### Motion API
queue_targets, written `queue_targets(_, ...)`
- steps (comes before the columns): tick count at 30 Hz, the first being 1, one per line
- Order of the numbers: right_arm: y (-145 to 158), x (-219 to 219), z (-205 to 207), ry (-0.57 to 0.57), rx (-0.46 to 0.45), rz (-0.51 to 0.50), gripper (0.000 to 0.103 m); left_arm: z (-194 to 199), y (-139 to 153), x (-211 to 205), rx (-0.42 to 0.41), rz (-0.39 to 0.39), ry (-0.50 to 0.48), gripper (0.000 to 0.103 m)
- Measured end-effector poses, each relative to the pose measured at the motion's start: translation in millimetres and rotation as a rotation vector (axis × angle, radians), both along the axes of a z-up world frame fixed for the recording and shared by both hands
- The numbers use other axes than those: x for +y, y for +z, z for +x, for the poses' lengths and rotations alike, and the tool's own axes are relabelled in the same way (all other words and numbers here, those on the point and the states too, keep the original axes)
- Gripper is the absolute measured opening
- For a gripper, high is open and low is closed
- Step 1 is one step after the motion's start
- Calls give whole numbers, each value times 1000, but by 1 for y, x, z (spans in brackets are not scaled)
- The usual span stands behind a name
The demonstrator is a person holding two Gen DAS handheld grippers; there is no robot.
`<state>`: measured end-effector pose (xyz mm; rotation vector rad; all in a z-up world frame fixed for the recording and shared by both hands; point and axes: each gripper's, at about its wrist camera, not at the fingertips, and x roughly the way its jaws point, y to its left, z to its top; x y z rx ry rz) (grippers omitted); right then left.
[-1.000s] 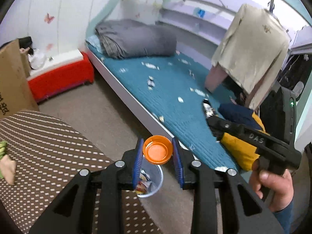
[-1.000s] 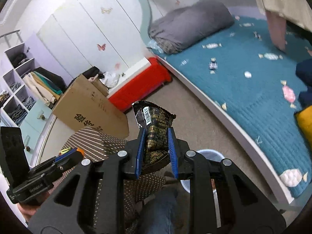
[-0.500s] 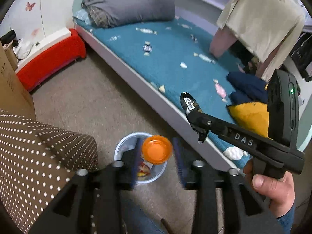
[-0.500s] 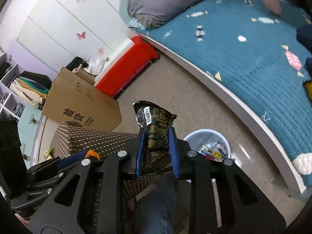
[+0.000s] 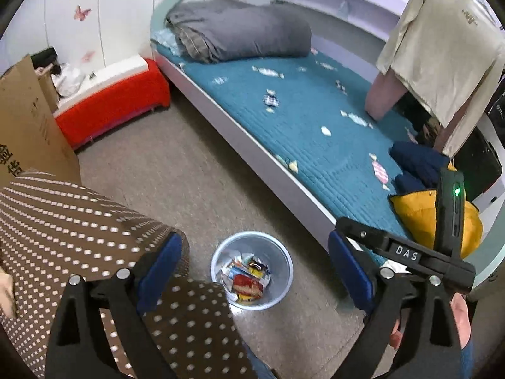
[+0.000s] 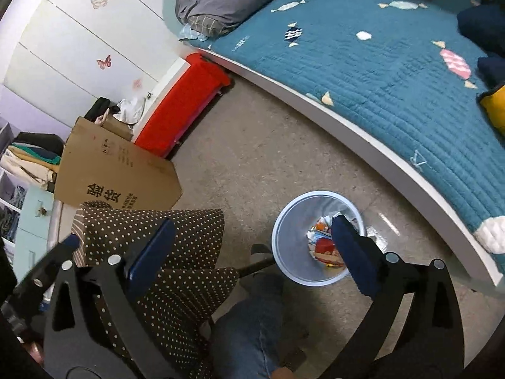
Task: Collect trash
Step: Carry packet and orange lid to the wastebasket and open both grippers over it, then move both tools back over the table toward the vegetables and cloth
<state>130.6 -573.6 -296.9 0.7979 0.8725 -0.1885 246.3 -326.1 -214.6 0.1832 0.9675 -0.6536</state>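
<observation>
— Where is the trash now?

— In the pale blue bin [image 5: 252,270] on the floor beside the bed [image 5: 315,132]: a heap of coloured wrappers [image 5: 246,276] lies at its bottom.

— And the left gripper [image 5: 254,262]?

— Its jaws have just been opening and stand wide apart, with nothing between the blue pads. Seen from the left wrist, the bin sits in the gap between them, lower down on the floor.

— The right gripper [image 6: 249,243]?

— Also just been opening, jaws spread wide and empty. From the right wrist the bin [image 6: 318,237] lies partly behind one pad, off to one side of the gap, wrappers [image 6: 323,246] showing inside.

— Anything else close by?

— A brown dotted cloth [image 5: 79,221] covers a surface next to the bin, and a cardboard box [image 6: 113,173] leans behind it.
</observation>
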Motion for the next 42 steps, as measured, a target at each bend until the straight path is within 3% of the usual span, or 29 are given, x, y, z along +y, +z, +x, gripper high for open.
queue_targets(13, 69, 37, -13, 36, -103, -92, 97, -38, 55, 46, -121, -88, 13, 94)
queue_targets(23, 126, 97, -5, 138, -184, -170, 97, -50, 80, 108, -201, -108, 111, 95)
queue_targets(33, 143, 187, 23, 316, -194, -252, 97, -50, 86, 202, -259, -100, 289, 95)
queue_targets(42, 137, 281, 63, 514, -183, -309, 97, -39, 61, 299, -210, -101, 504, 95)
